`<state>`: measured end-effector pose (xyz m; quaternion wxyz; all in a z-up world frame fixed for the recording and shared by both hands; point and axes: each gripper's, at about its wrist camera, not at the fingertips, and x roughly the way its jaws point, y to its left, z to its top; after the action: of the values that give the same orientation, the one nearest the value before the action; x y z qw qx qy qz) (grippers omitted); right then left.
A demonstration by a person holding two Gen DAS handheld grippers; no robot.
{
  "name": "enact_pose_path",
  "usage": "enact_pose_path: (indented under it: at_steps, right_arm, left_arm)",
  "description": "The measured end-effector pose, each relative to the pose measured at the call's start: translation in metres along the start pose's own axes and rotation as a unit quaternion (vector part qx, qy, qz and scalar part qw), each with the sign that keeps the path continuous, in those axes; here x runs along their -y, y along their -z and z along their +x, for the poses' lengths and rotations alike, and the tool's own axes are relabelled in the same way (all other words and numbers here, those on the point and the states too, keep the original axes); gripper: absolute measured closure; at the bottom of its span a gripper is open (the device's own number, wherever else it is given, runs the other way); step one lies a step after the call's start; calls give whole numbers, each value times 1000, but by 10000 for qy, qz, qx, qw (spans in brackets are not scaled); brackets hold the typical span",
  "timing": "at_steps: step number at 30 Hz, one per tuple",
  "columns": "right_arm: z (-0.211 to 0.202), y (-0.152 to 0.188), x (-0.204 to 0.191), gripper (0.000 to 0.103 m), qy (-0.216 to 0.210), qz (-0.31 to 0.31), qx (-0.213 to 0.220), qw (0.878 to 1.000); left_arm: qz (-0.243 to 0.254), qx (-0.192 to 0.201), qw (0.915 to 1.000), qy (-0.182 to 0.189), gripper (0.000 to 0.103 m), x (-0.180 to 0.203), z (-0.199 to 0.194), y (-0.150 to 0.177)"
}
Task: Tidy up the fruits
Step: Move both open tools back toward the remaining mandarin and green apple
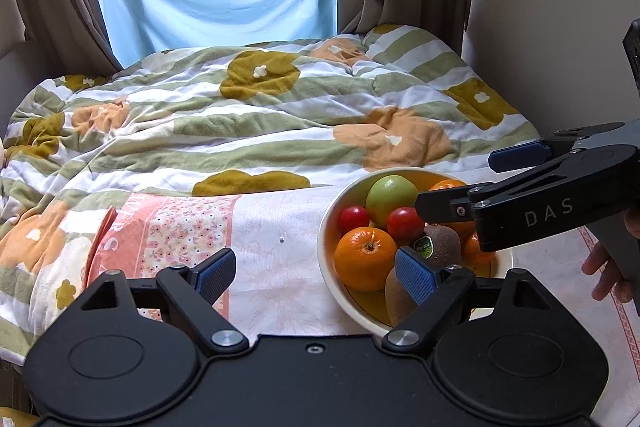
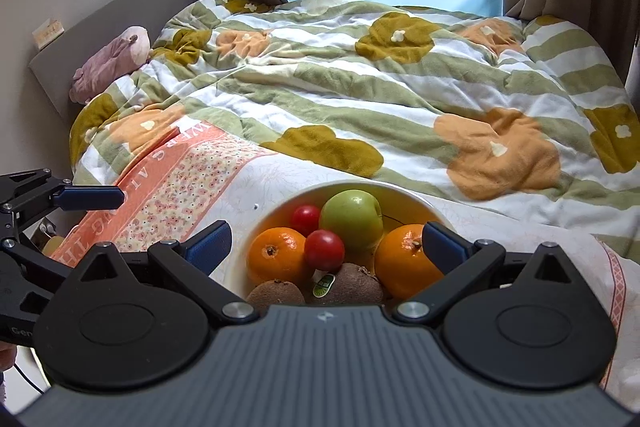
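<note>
A white bowl (image 1: 326, 227) (image 2: 424, 201) stands on a floral cloth and holds a green apple (image 1: 390, 199) (image 2: 352, 219), two oranges (image 1: 364, 257) (image 2: 276, 255), two small red fruits (image 1: 404, 223) (image 2: 324, 249) and two kiwis (image 1: 444, 245) (image 2: 352, 285). My left gripper (image 1: 316, 275) is open and empty, its right finger over the bowl's near rim. My right gripper (image 2: 326, 245) is open and empty, hovering above the bowl; it also shows in the left wrist view (image 1: 456, 183). The left gripper shows in the right wrist view (image 2: 90, 198), left of the bowl.
The floral cloth (image 1: 192, 231) (image 2: 160, 195) lies left of the bowl. Behind is a bed with a striped flowered quilt (image 1: 260, 107) (image 2: 380, 87). A plush toy (image 2: 112, 63) lies by the headboard. Curtains and a window are at the back.
</note>
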<state>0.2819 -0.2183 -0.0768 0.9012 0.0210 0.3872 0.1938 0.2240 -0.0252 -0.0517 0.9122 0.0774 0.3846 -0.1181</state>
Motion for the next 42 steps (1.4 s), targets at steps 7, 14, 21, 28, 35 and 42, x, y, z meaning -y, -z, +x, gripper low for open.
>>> enact_pose_path:
  at_steps: [7,14,21,28,35,42]
  right_arm:
    - [-44,2,-16,0,328,134,304,9989]
    - [-90,18,-28,0,854,631,468,9932]
    - [-133,47,-41,0,1377,983,722,9829]
    - [-155,86,-49,0,1668,1404,769,9729]
    - [-151,127,-54,0,1646,1523,588,9727]
    - [-123,159,-41,0,1438,1456,387,9781]
  left_arm:
    - [36,304,9995,120,13,-6,-33,1]
    - [231,746,9966,254,2,-9,-69,6]
    - [346,844,9944,540,2,-14,-88,20]
    - [590,804,9910,897,1,-13,-97,40]
    - [648,464,9908,1090,2,-8,-80,60]
    - [661,111,9910,1156,2,5,-43,80]
